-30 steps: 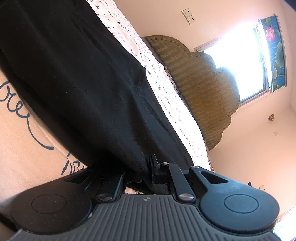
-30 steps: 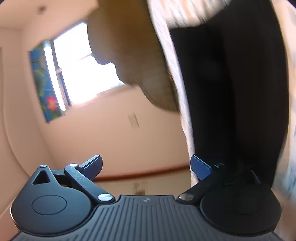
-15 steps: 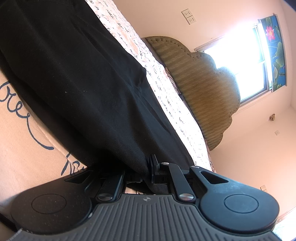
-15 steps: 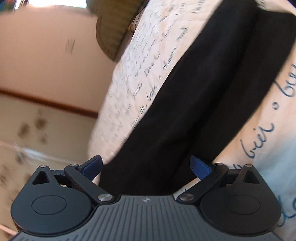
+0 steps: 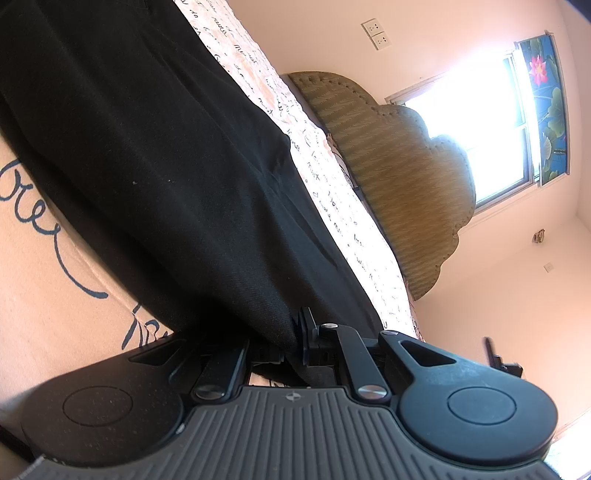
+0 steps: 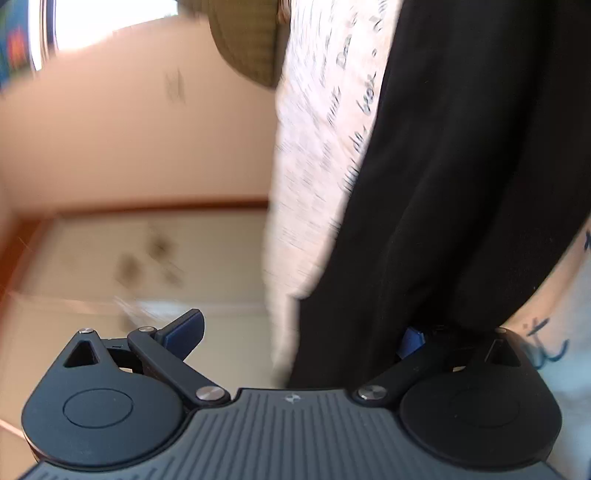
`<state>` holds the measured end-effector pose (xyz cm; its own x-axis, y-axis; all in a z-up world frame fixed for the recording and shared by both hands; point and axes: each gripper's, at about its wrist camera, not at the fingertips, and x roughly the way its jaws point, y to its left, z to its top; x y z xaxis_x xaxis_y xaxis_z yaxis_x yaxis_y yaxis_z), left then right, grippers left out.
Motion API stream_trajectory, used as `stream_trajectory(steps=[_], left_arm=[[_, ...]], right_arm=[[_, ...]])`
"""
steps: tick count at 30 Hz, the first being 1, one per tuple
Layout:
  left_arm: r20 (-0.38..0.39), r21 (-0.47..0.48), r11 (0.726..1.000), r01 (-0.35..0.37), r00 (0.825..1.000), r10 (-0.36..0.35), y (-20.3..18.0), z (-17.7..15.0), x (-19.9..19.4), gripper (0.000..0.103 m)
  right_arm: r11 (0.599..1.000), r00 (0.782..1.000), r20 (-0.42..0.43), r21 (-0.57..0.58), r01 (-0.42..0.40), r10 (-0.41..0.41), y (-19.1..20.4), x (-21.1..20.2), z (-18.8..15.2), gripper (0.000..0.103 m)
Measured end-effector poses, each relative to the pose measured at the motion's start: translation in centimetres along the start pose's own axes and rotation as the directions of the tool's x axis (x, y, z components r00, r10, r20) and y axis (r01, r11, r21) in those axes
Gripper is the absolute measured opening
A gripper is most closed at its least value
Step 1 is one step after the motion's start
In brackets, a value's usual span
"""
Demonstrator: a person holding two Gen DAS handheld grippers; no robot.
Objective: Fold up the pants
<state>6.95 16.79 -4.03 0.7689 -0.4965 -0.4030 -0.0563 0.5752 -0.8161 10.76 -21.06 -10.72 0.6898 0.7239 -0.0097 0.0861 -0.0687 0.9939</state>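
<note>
The black pants (image 5: pixel 155 155) lie stretched along the bed, on a pale sheet (image 5: pixel 48 295) printed with looping dark-blue handwriting. Toward the far side the lettering on the sheet turns small and dense, running in lines up to a woven, straw-coloured headboard (image 5: pixel 399 177) with a scalloped outline.

The left gripper (image 5: pixel 291 343) has its jaws drawn close together, pinching a fold at the near end of the pants; the cloth bunches between them and hangs down over the gripper's front. The right gripper (image 6: pixel 295 332) has its jaws spread wide. One blue pad (image 6: pixel 184 328) stands free against the floor, while the other is half covered by the near end of the pants, which drape loosely across that side without being clamped.

The room's walls (image 5: pixel 480 302) are plain and peach-toned. A bright window (image 5: pixel 480 122) glares behind the headboard, with a blue curtain (image 5: pixel 546 103) printed with a pink lotus and green leaves beside it. A double wall socket (image 5: pixel 376 33) sits high on the wall. From the right wrist view, blurred, a reddish-brown skirting board (image 6: pixel 147 206) edges a pale, mottled floor (image 6: pixel 129 258) beside the bed.
</note>
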Motion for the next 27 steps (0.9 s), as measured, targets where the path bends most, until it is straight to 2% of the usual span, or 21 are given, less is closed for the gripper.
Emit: stream_trajectory(steps=[2,4,8,11,12,14,17,18,20,21,22,24,25,27], left_arm=[[0.000,0.002,1.000,0.003,1.000,-0.003,0.0,0.0,0.0,0.021],[-0.001,0.005,1.000,0.002,1.000,-0.002,0.1,0.1,0.0,0.023],[-0.001,0.009,1.000,-0.002,1.000,0.002,0.0,0.2,0.1,0.021],[-0.001,0.013,1.000,-0.008,1.000,0.008,-0.1,0.2,0.1,0.019],[-0.001,0.014,1.000,-0.010,1.000,0.010,-0.2,0.2,0.1,0.019],[0.000,0.017,1.000,-0.013,1.000,0.013,-0.3,0.1,0.1,0.019],[0.001,0.020,1.000,-0.016,1.000,0.016,-0.4,0.1,0.1,0.019],[0.001,0.021,1.000,-0.016,1.000,0.016,-0.5,0.1,0.1,0.019],[0.002,0.020,1.000,-0.016,1.000,0.016,-0.5,0.1,0.1,0.019],[0.002,0.019,1.000,-0.016,1.000,0.016,-0.5,0.1,0.1,0.019],[0.001,0.019,1.000,-0.015,1.000,0.015,-0.5,0.1,0.1,0.019],[0.001,0.018,1.000,-0.015,1.000,0.015,-0.5,0.1,0.1,0.019],[0.001,0.018,1.000,-0.015,1.000,0.015,-0.5,0.1,0.1,0.019],[0.001,0.017,1.000,-0.013,1.000,0.013,-0.4,0.1,0.0,0.019]], right_arm=[[0.982,0.986,0.065,0.100,-0.159,0.153,-1.1,-1.5,1.0,0.103],[0.964,0.963,0.161,0.124,-0.237,0.217,-1.7,-3.5,2.2,0.103],[0.952,0.923,0.303,0.115,-0.283,0.238,-2.2,-7.2,4.3,0.103],[0.948,0.879,0.408,0.082,-0.307,0.249,-2.4,-9.4,5.0,0.103],[0.946,0.873,0.416,0.080,-0.315,0.256,-2.4,-9.6,5.2,0.103],[0.947,0.881,0.404,0.093,-0.307,0.246,-2.5,-9.4,5.5,0.103],[0.968,0.913,0.358,0.082,-0.237,0.193,-1.8,-8.7,5.2,0.103],[0.983,0.934,0.330,0.069,-0.171,0.139,-1.1,-8.7,5.0,0.103],[0.999,0.966,0.256,-0.014,0.040,-0.035,0.9,-8.0,4.4,0.102],[0.984,0.965,0.226,-0.082,0.158,-0.136,2.0,-7.4,3.9,0.102],[0.956,0.953,0.205,-0.142,0.256,-0.224,2.9,-6.6,3.4,0.102],[0.892,0.920,0.171,-0.234,0.387,-0.354,4.1,-4.9,2.1,0.102],[0.874,0.911,0.158,-0.262,0.410,-0.380,4.5,-4.1,1.5,0.102],[0.873,0.916,0.120,-0.278,0.400,-0.382,4.5,-2.9,1.0,0.102]])
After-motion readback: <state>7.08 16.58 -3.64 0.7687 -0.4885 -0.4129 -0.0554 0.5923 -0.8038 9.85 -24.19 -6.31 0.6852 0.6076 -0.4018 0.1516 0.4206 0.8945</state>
